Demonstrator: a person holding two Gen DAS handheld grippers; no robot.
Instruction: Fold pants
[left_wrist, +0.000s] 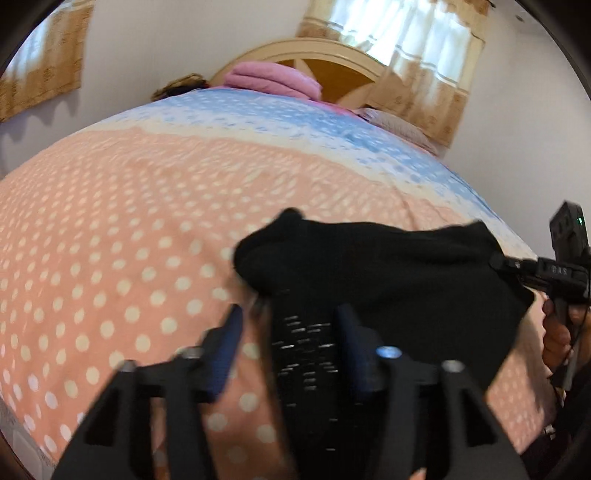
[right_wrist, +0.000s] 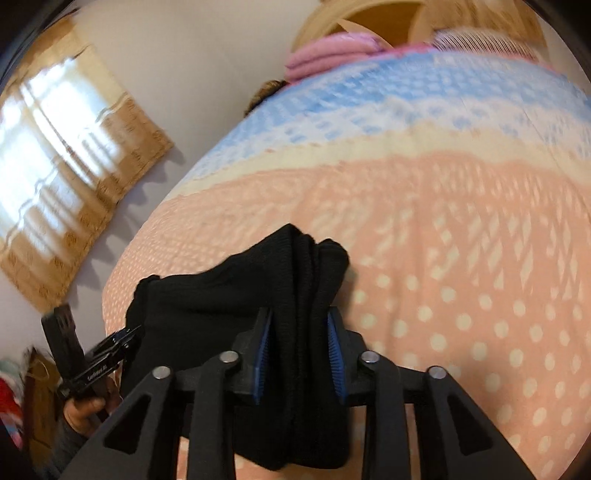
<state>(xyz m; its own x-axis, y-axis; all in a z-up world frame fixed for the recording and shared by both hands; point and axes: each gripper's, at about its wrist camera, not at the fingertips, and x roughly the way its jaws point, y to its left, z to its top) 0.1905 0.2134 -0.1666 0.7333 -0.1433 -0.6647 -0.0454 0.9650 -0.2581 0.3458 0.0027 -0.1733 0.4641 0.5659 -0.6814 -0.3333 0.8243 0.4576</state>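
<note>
Black knit filled the middle of my left wrist view: the folded pants (left_wrist: 369, 273) lay on the polka-dot bedspread (left_wrist: 110, 236), bunched just ahead of my left claw (left_wrist: 291, 332). Its blue-padded fingers (left_wrist: 225, 350) stood spread, with a strip of the dark fabric running down between them; the left pad was clear of the cloth, and whether the right pad touched it the blur would not let me tell. Off to the right of that claw, my right claw (left_wrist: 496, 263) had its tip at the far edge of the pants, a hand (left_wrist: 557, 339) wrapped around its handle below. Beyond the pants, at the head of the bed, sat a folded pink blanket (left_wrist: 273, 79) before a cream wooden headboard (left_wrist: 317, 55), with a curtained window (left_wrist: 406, 40) above.

From the right wrist view, my right claw (right_wrist: 300, 350) pinched a thick bundle of the pants (right_wrist: 236, 295), both blue pads (right_wrist: 263, 354) pressed against the folded layers, which stood up in a ridge ahead of the fingertips. The rest of the garment spread away to the left of this claw, toward my left claw (right_wrist: 129, 334), held by a hand (right_wrist: 85, 410) low at the left. Peach bedspread (right_wrist: 461, 295) with white dots stretched ahead and to the right, turning blue farther off, where the pink blanket (right_wrist: 325, 55) lay.
</note>
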